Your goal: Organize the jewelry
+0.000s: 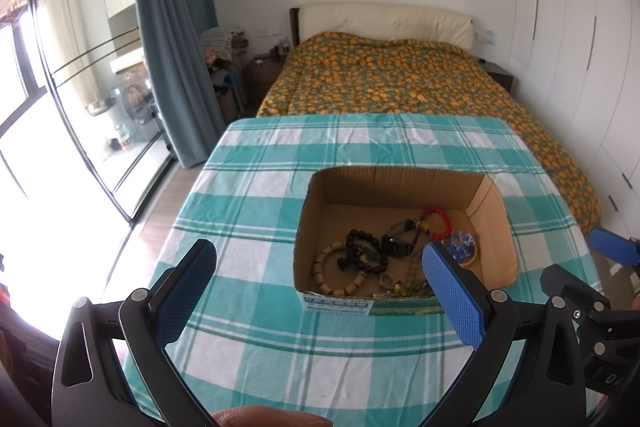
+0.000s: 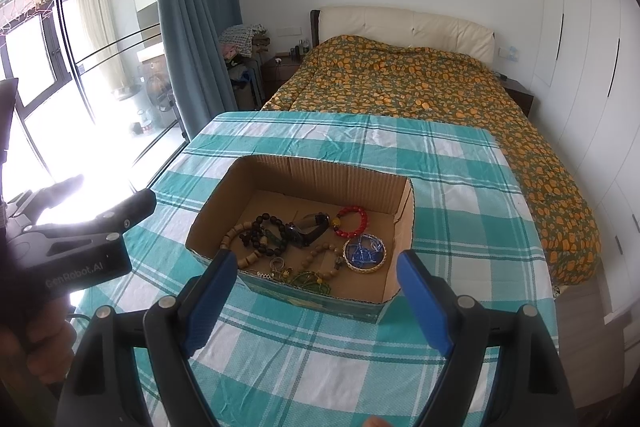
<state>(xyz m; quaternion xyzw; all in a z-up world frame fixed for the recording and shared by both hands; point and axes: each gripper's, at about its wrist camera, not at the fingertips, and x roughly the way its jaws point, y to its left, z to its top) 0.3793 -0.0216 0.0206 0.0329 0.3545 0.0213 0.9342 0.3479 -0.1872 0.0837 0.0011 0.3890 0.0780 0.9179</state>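
Presently held spread and empty: left gripper (image 1: 320, 291), right gripper (image 2: 316, 291). Box (image 2: 320, 179) on worktop (image 2: 280, 367); red bracelet (image 2: 352, 221) and watch (image 2: 308, 227) contained.

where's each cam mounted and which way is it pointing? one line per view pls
Left wrist: on the left gripper, facing forward over the checked tablecloth at the cardboard box of jewelry; a fingertip shows at the bottom edge, the right gripper at far right.
Right wrist: on the right gripper, same heading, box nearer centre; left gripper and its holding hand at left.
Shared: box, red bead bracelet, tablecloth, bed.
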